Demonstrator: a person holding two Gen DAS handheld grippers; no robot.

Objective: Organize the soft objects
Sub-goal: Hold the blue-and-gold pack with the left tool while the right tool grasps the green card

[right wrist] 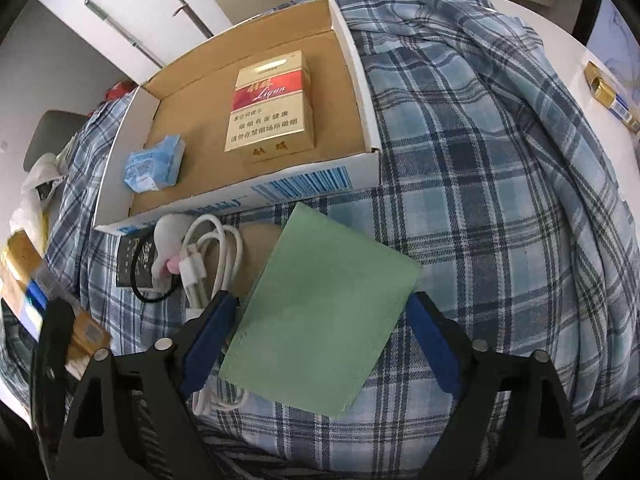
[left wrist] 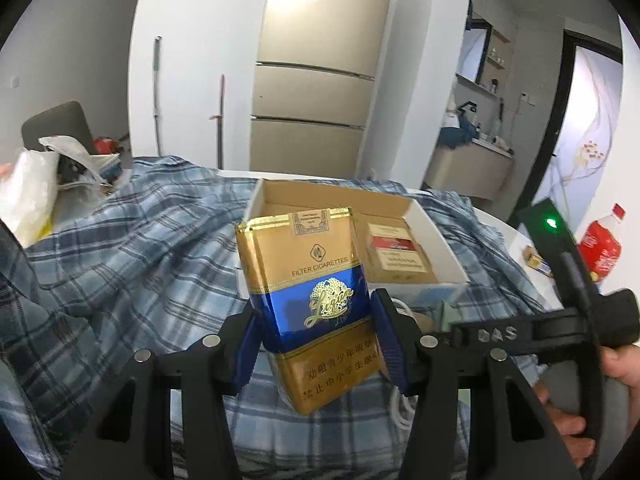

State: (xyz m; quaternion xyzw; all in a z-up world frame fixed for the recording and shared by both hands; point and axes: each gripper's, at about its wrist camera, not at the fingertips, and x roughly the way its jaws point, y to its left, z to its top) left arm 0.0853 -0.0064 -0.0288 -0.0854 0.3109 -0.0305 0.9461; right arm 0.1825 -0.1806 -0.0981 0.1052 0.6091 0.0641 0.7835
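My left gripper [left wrist: 316, 340] is shut on a soft gold-and-blue cigarette pack [left wrist: 308, 280] and holds it upright above the plaid cloth, in front of the open cardboard box [left wrist: 436, 240]. A red-and-gold cigarette pack [right wrist: 269, 106] and a blue tissue packet [right wrist: 154, 164] lie inside the box [right wrist: 360, 80]. My right gripper [right wrist: 320, 320] is open, with its fingers on either side of a flat green cloth pad [right wrist: 320, 316] lying on the plaid cloth just in front of the box. The held pack shows blurred at the left edge of the right wrist view [right wrist: 24, 280].
A blue plaid cloth [right wrist: 480, 200] covers the table. A white charging cable [right wrist: 216, 256], a small black packet [right wrist: 134, 260] and a white-pink item [right wrist: 168, 240] lie left of the green pad. A red bottle [left wrist: 602, 244] and a gold item [right wrist: 608, 92] are at the right. Plastic bags [left wrist: 28, 196] lie far left.
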